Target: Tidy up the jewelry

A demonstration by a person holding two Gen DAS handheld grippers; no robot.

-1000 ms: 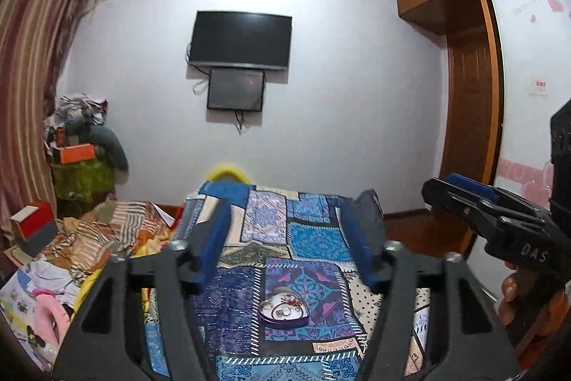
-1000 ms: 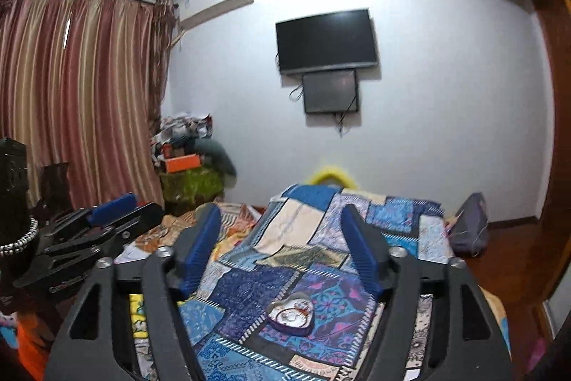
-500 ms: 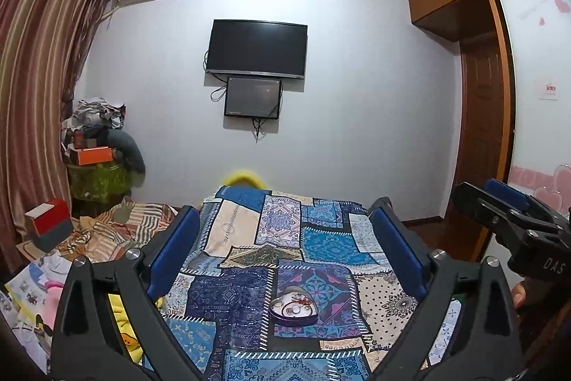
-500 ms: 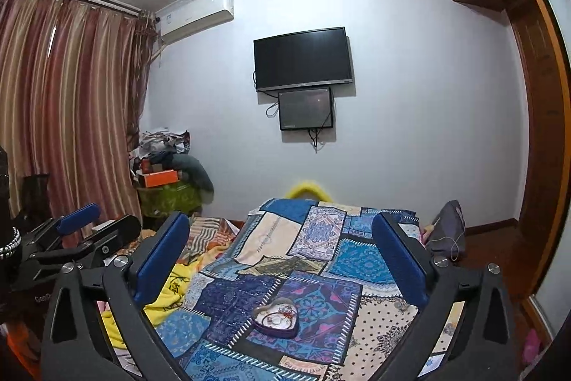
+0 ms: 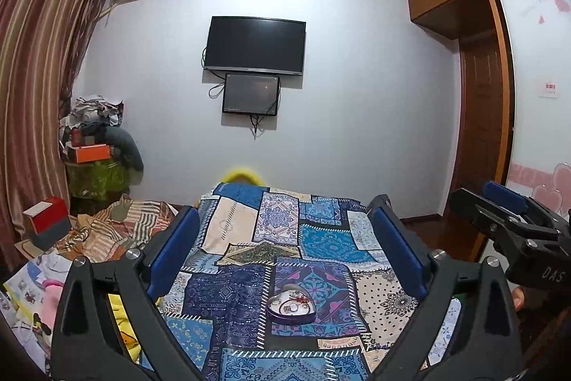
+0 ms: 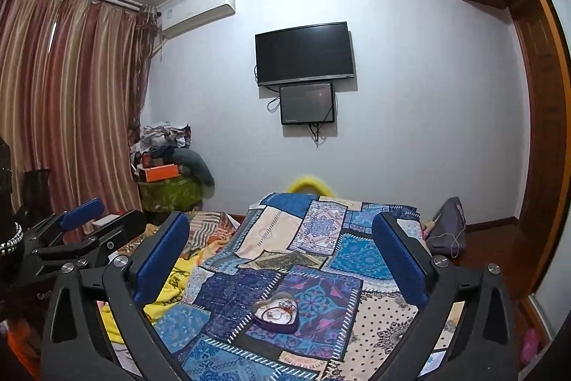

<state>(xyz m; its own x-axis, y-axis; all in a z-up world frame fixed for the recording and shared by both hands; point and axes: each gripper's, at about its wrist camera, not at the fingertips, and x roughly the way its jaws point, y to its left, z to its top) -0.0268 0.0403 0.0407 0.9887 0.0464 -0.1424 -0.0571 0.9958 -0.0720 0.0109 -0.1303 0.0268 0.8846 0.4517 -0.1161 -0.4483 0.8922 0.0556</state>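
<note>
A heart-shaped tin (image 5: 291,306) with several small jewelry pieces inside lies open on a blue patchwork bedspread (image 5: 249,238). It also shows in the right wrist view (image 6: 275,311). My left gripper (image 5: 285,220) is open and empty, held above and short of the tin. My right gripper (image 6: 280,225) is also open and empty, held likewise. Each gripper shows at the edge of the other's view: the right one (image 5: 506,213) and the left one (image 6: 82,224).
Striped and yellow cloths (image 5: 121,231) and boxes lie left of the bed. A cluttered stand (image 5: 96,163) is by the curtain. A TV (image 5: 255,45) hangs on the far wall. A wooden wardrobe (image 5: 478,116) stands at the right. A grey bag (image 6: 448,227) lies by the bed.
Both grippers have opened wide from a narrower gap. Both views have drawn back and tilted up a little, so the tin sits lower between the fingers.
</note>
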